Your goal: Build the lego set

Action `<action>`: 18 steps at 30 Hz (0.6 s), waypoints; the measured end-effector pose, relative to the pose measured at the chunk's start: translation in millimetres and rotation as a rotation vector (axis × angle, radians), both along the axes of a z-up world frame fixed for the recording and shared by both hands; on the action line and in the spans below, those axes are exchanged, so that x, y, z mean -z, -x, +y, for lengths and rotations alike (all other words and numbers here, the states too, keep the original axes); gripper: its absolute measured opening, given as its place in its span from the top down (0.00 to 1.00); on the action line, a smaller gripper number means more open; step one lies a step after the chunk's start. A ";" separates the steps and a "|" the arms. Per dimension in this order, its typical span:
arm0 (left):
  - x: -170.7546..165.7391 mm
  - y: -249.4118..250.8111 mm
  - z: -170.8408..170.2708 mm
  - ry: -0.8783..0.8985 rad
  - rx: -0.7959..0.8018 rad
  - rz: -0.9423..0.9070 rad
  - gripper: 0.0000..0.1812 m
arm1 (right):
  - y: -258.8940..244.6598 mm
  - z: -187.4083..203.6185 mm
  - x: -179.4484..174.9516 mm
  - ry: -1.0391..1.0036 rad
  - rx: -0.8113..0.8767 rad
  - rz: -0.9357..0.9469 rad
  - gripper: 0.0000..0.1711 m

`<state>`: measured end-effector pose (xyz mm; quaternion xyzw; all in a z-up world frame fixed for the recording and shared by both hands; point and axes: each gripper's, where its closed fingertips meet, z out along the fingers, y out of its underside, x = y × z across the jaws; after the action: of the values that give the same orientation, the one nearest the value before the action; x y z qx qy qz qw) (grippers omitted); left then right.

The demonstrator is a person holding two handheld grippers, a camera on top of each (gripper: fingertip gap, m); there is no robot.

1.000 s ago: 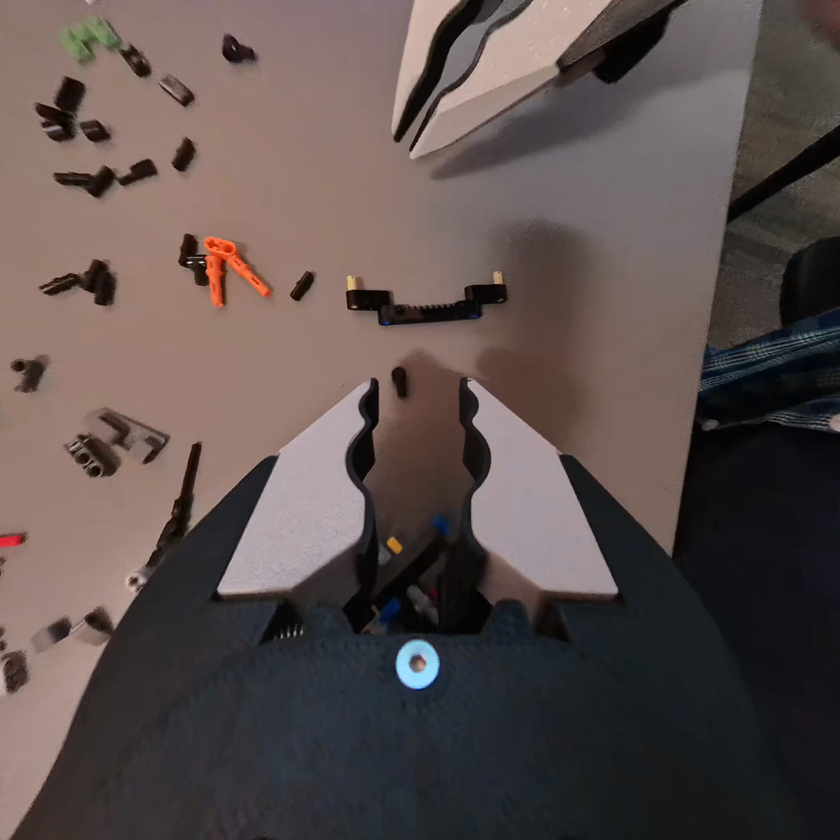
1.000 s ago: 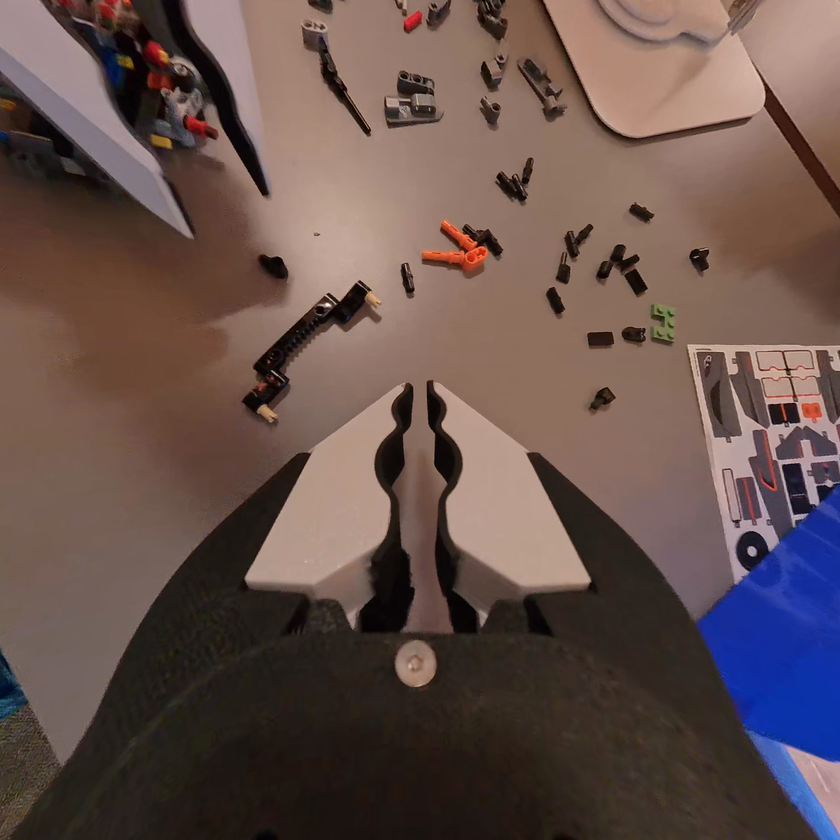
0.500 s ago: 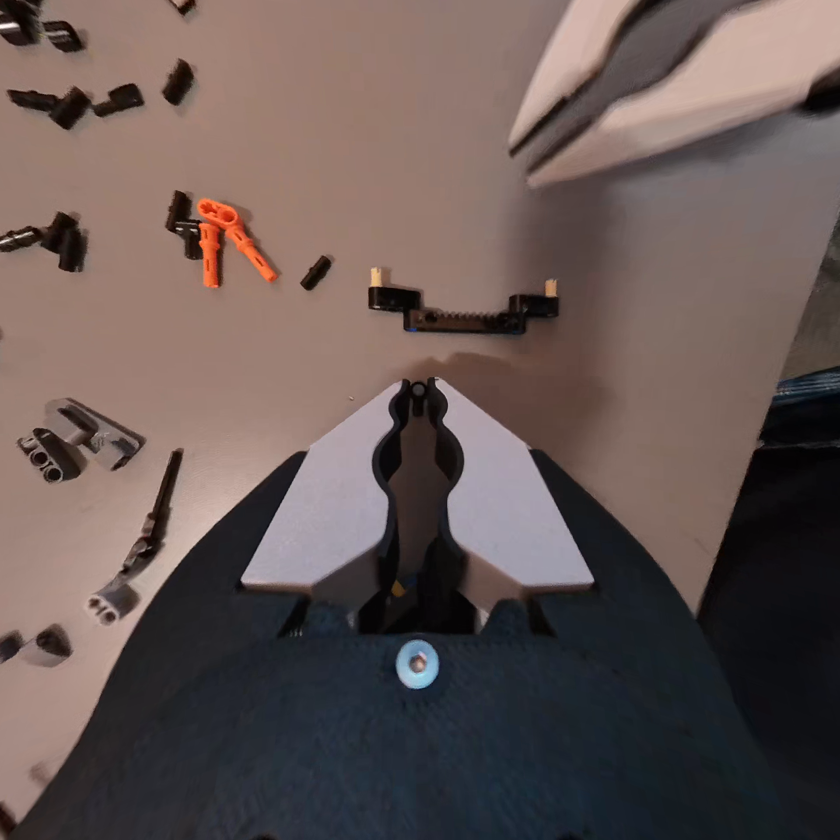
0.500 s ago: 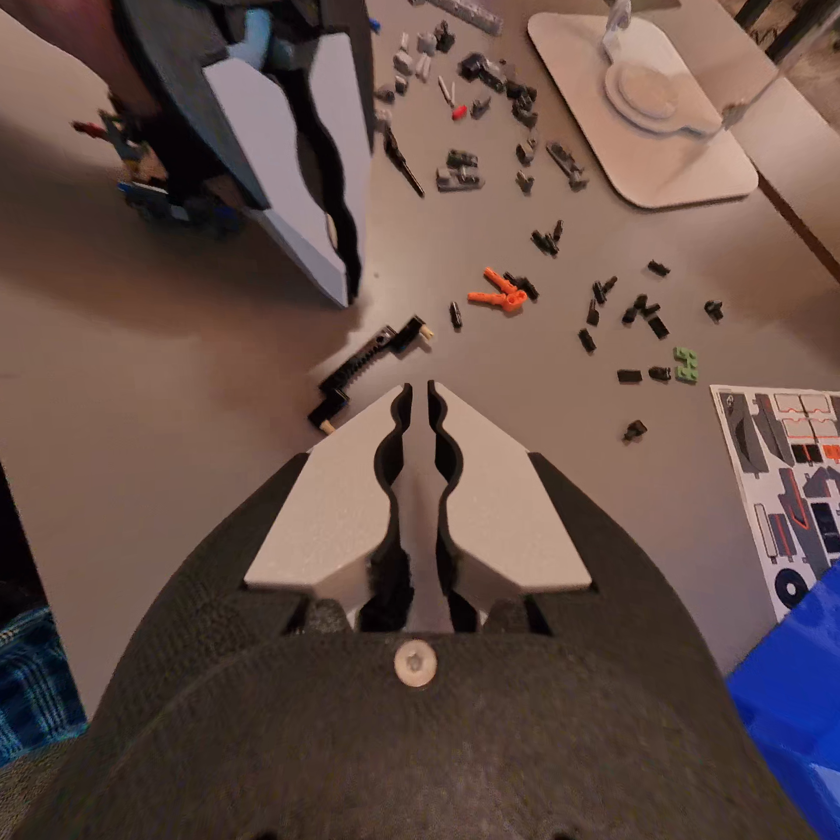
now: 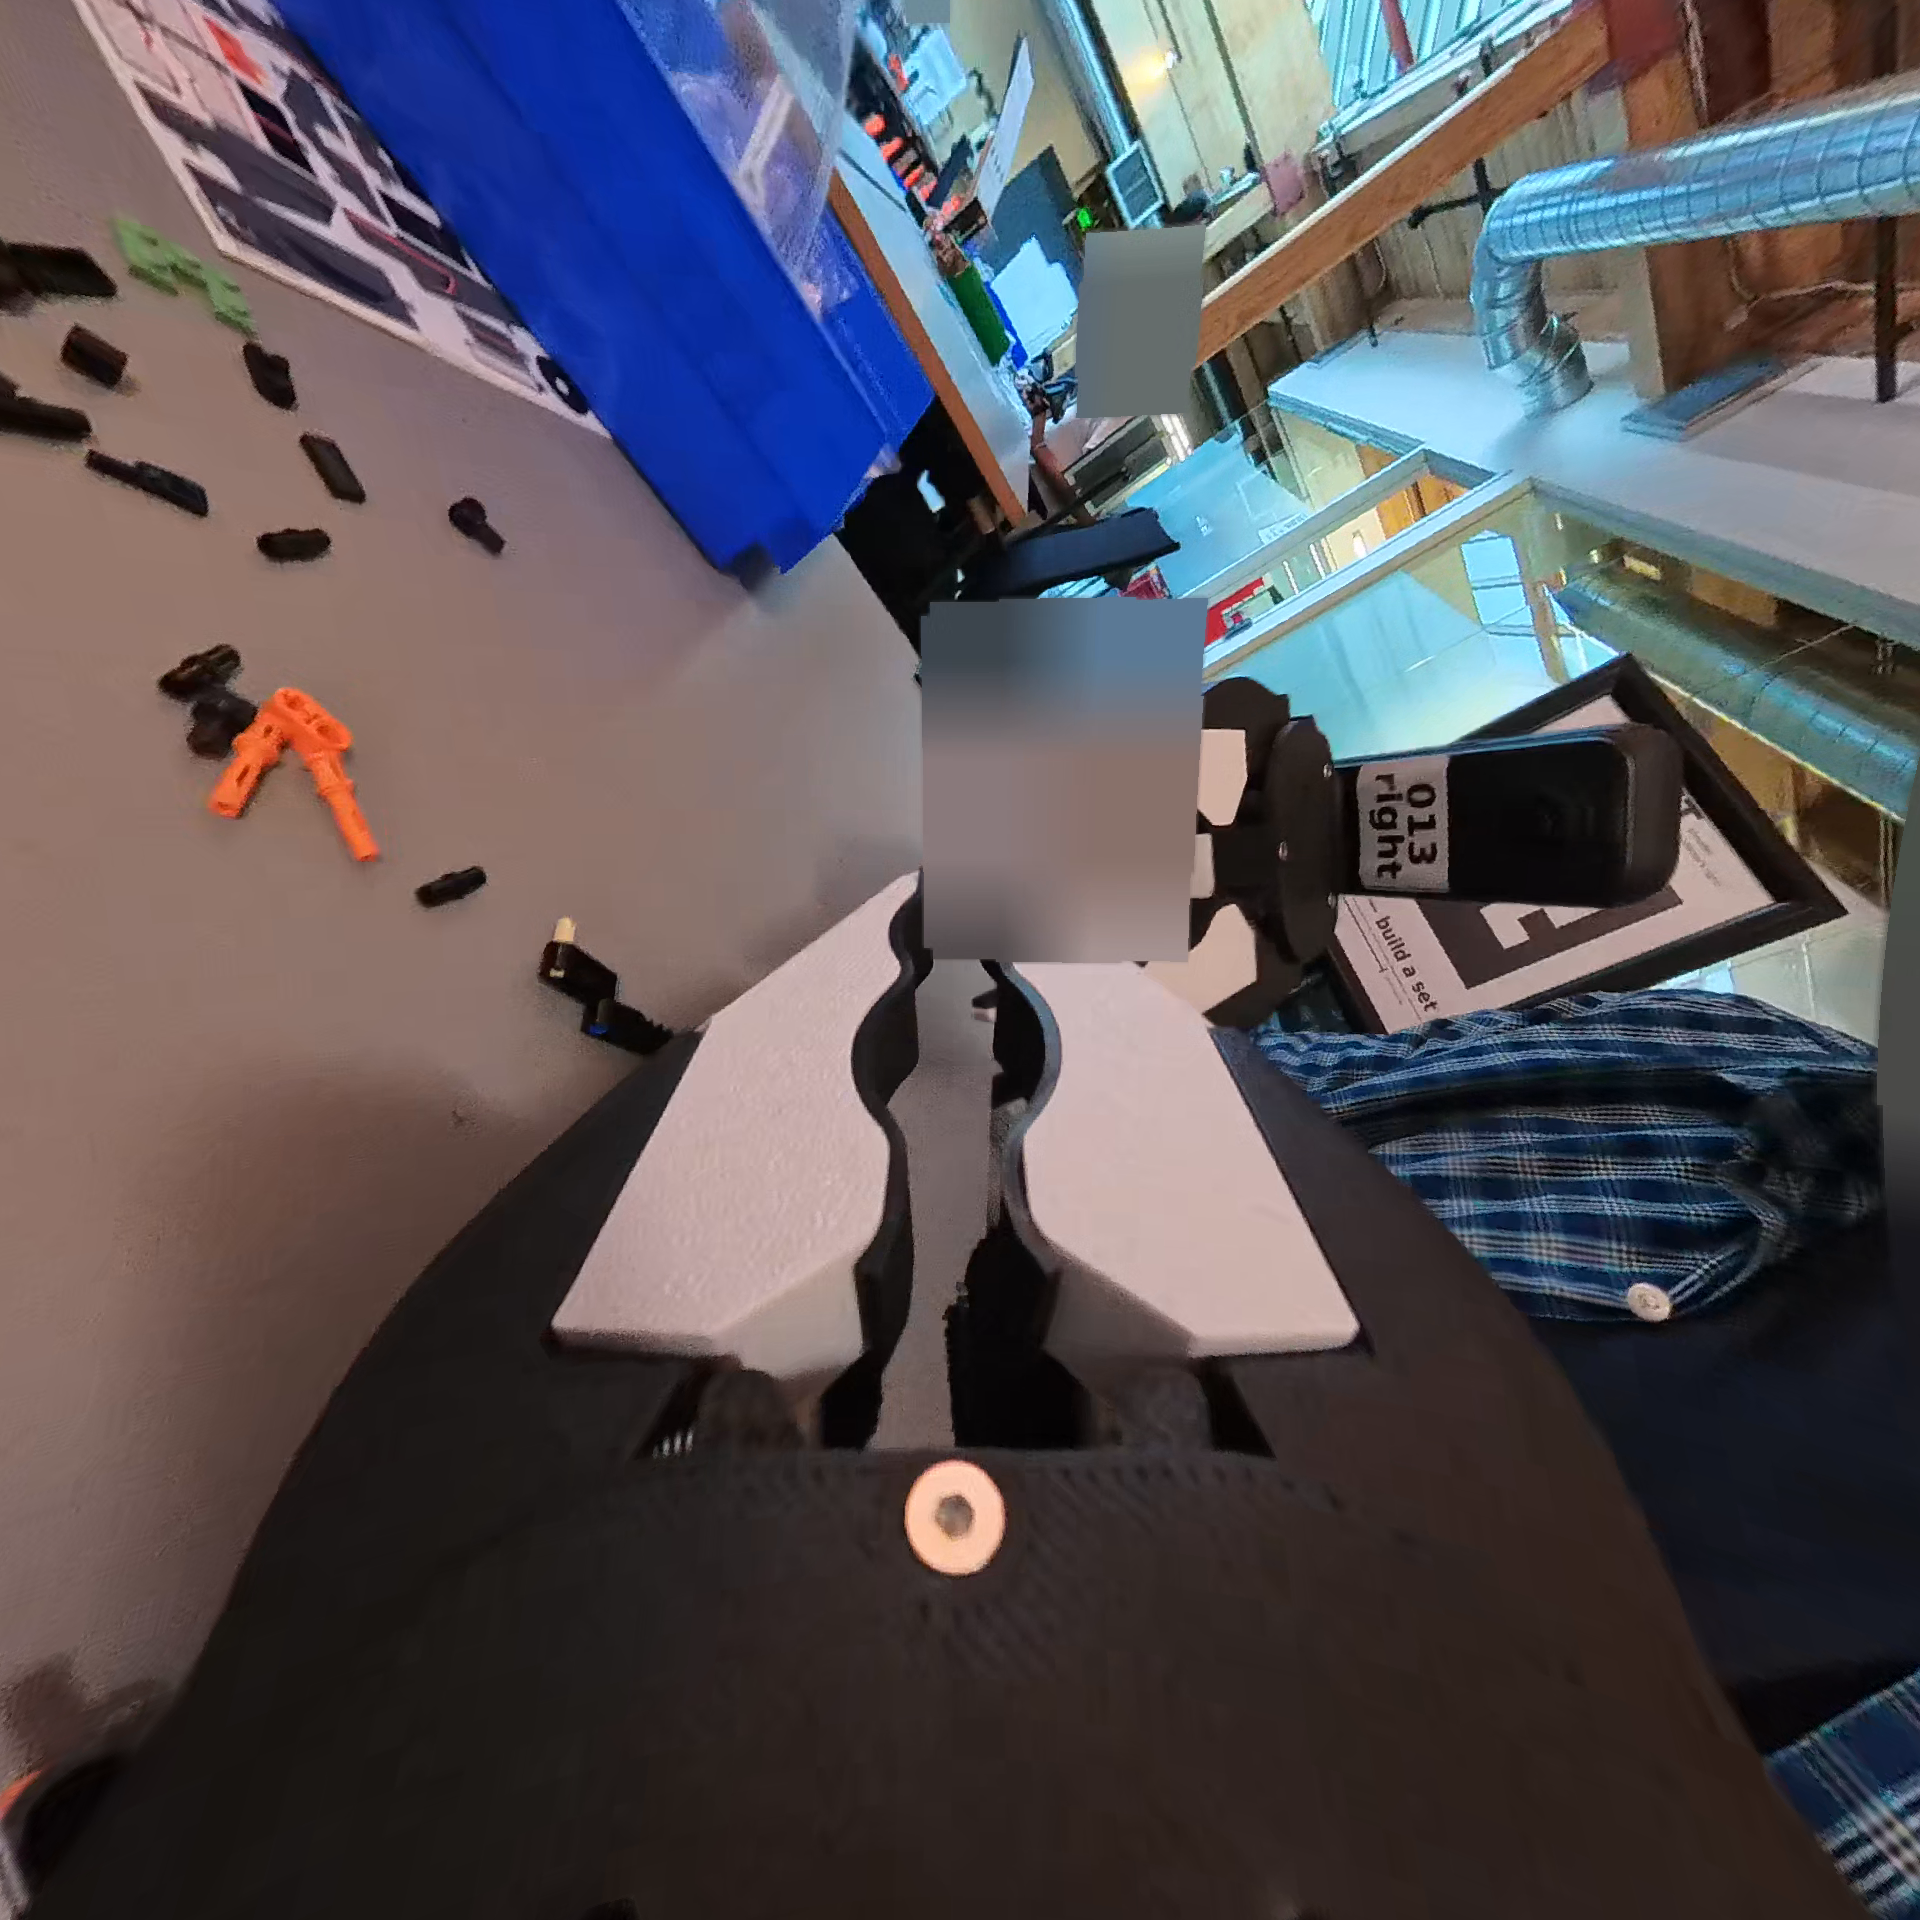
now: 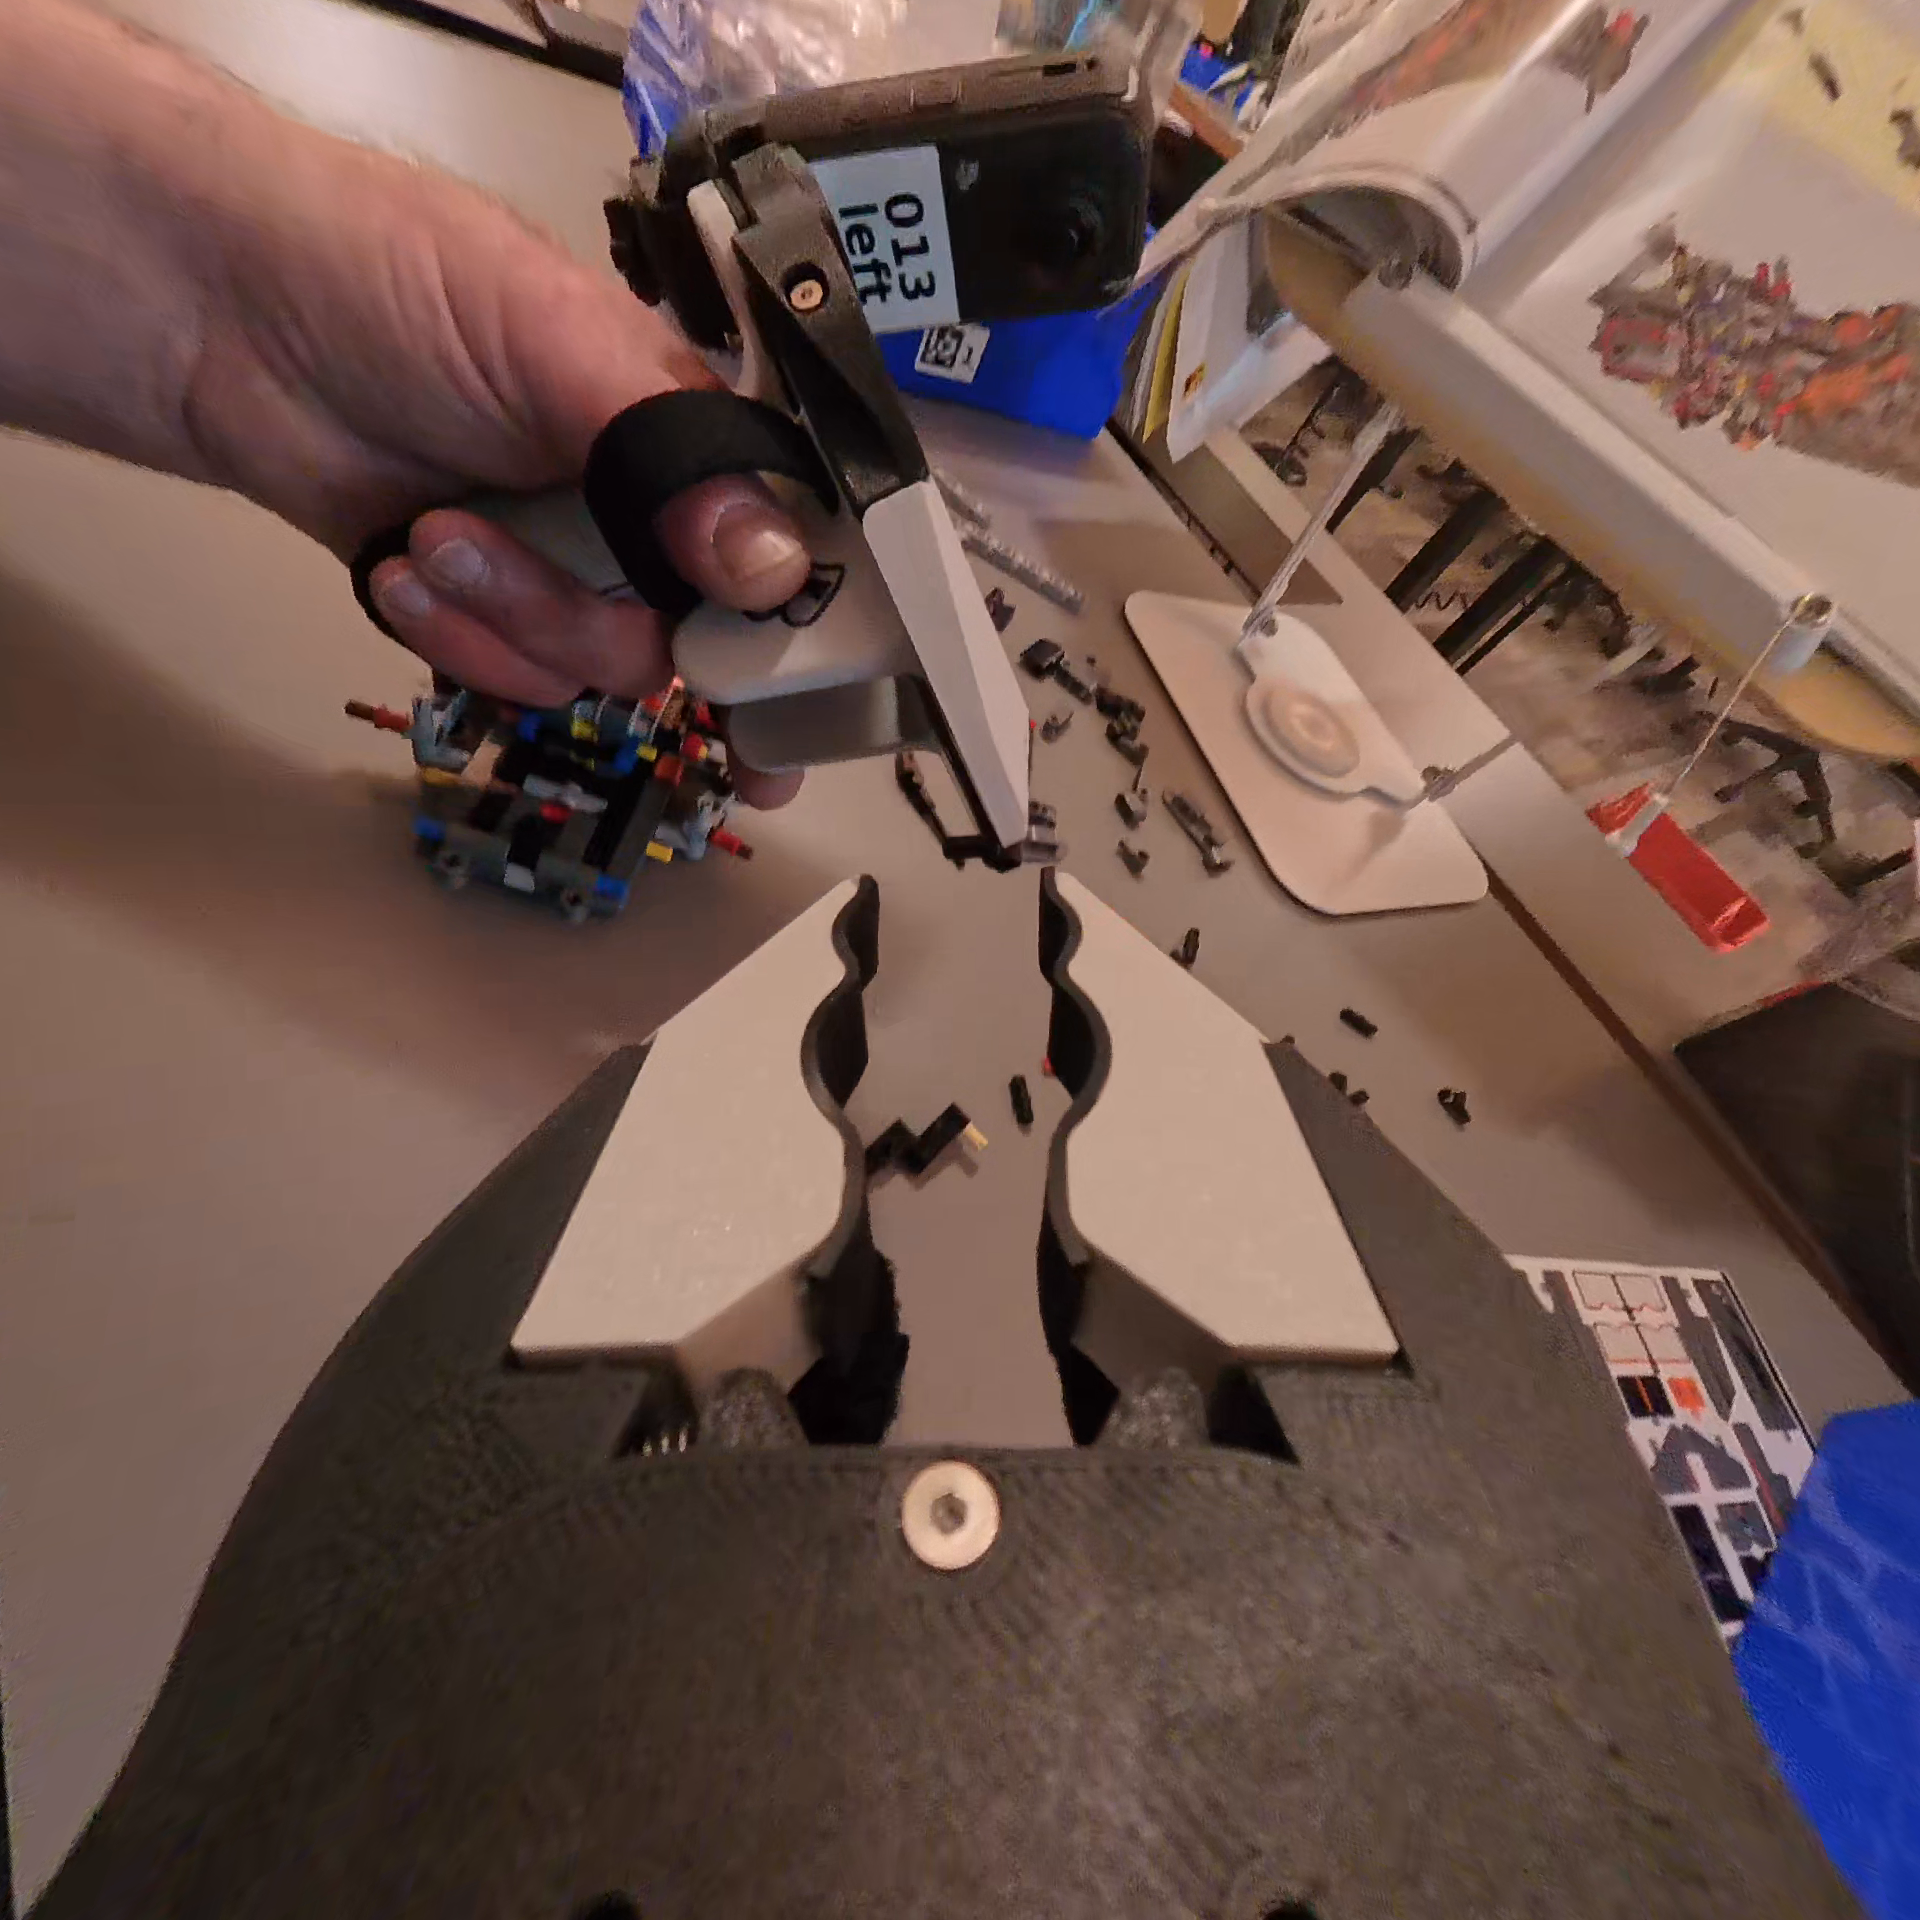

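My left gripper [image 5: 956, 982] is lifted off the grey table [image 5: 520, 727] and tipped up toward the person. Its tips are hidden by a mosaic patch in its own view. In the right wrist view a hand holds it [image 6: 1008, 847] with its fingers shut on a small black pin at the tip. My right gripper [image 6: 956, 894] is open and empty, just below and in front of that tip. A black rack piece with tan pins [image 6: 925, 1143] lies on the table between the right fingers. It also shows in the left wrist view [image 5: 592, 997]. A partly built model [image 6: 551, 800] stands behind the hand.
Orange pieces [image 5: 291, 758], a green plate [image 5: 177, 270] and several loose black pins lie on the table. A sticker sheet [image 6: 1683, 1382] and a blue bin [image 6: 1829, 1610] are at the right. A white stand base [image 6: 1309, 748] holds a booklet at the back right. The tips of both grippers are at nearly the same place. The green plate [image 5: 177, 270] is about 25 centimetres from both grippers' fingertips.
My left gripper closed on the small black pin, lifted it off the table and tipped up. My right gripper opened and swung to face the left gripper.
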<state>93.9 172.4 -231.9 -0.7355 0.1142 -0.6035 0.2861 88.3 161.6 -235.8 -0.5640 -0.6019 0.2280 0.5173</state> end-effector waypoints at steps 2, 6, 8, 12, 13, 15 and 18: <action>-7.0 -0.7 0.2 -0.008 0.003 -0.014 0.97 | 3.5 1.5 -4.7 0.001 0.004 0.018 0.84; -12.8 -1.7 -0.6 -0.001 0.003 -0.042 0.97 | 5.3 4.9 -9.0 -0.029 0.018 0.027 0.89; -12.0 -3.5 -2.4 0.008 0.005 -0.052 0.97 | 5.4 5.3 -8.2 -0.038 0.019 0.021 0.91; -9.2 -4.9 -3.9 0.019 -0.001 -0.057 0.97 | 4.0 3.9 -5.2 -0.024 0.004 0.017 0.92; -8.0 -5.6 -4.0 0.018 -0.003 -0.052 0.97 | 3.5 3.7 -4.0 -0.019 0.001 0.013 0.92; -6.5 -6.9 -4.2 0.021 -0.004 -0.050 0.97 | 1.9 3.7 -2.5 -0.009 -0.004 0.011 0.92; -5.3 -9.1 -3.9 0.016 -0.005 -0.035 0.93 | -2.7 4.8 -0.3 0.010 -0.009 0.003 0.92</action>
<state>103.0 168.5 -226.6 -0.7273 0.1025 -0.6165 0.2836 91.0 166.4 -235.4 -0.5636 -0.6026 0.2341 0.5142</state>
